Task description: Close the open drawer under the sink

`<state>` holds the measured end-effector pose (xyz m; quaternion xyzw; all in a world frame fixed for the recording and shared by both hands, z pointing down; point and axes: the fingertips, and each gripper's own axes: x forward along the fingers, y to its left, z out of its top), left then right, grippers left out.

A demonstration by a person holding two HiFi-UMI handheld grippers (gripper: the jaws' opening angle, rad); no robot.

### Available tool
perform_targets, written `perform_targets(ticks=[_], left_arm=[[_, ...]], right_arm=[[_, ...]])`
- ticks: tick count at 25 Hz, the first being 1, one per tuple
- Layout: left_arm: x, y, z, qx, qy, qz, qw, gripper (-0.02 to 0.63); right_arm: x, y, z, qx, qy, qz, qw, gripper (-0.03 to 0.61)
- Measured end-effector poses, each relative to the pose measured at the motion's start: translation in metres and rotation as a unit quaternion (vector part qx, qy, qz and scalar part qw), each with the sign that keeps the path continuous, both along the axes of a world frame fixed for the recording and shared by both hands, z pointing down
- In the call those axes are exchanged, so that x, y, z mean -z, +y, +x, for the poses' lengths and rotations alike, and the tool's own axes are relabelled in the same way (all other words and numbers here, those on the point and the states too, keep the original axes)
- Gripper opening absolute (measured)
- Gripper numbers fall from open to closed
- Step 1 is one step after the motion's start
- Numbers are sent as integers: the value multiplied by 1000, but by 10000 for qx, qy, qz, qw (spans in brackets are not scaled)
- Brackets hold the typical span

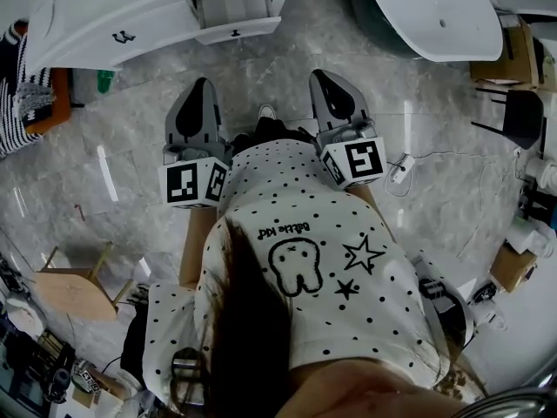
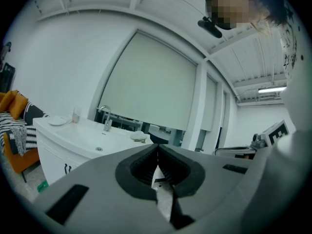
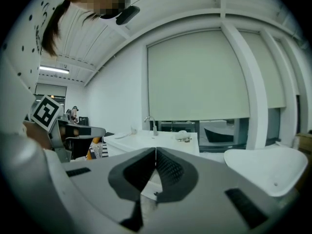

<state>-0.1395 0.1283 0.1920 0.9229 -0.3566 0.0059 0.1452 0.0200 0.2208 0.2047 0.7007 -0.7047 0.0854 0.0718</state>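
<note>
Left claw [image 1: 202, 90], right claw [image 1: 326, 81]: together, empty, side by side, facing drawer [image 1: 235, 24].

You wear a white short-sleeved T-shirt [image 1: 305, 225] scattered with small black dots. It carries a black outline drawing of a tooth [image 1: 296, 266], two stars beside it, one hollow and one filled, and a short line of black lettering above. Your long dark hair [image 1: 248, 347] lies over the shirt. Your left gripper [image 1: 205, 85] and right gripper [image 1: 322, 77] share one look: a light grey shell tapering to a rounded tip, dark ribbed pads [image 2: 141, 167] inside, and a white cube with black square markers [image 1: 196, 182] at the rear. A small black camera [image 3: 127, 14] sits at your head.
</note>
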Motion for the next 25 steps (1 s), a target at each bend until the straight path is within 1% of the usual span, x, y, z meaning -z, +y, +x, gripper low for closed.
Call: perform_targets(ticks=[5, 9, 15, 25], left_arm=[[2, -2, 29, 87, 39, 56, 9999, 6], [2, -5, 44, 121, 61, 56, 9999, 6], [7, -14, 46, 179, -43, 135, 9997, 6], [-1, -38, 56, 92, -10, 55, 9999, 6]], right_arm=[[-3, 2, 34, -29, 1, -18, 10000, 12], [-9, -3, 46, 35, -70, -58, 10000, 13], [-13, -8, 47, 124, -195, -84, 9997, 12], [-18, -28, 59, -32, -166, -126, 9998, 12]])
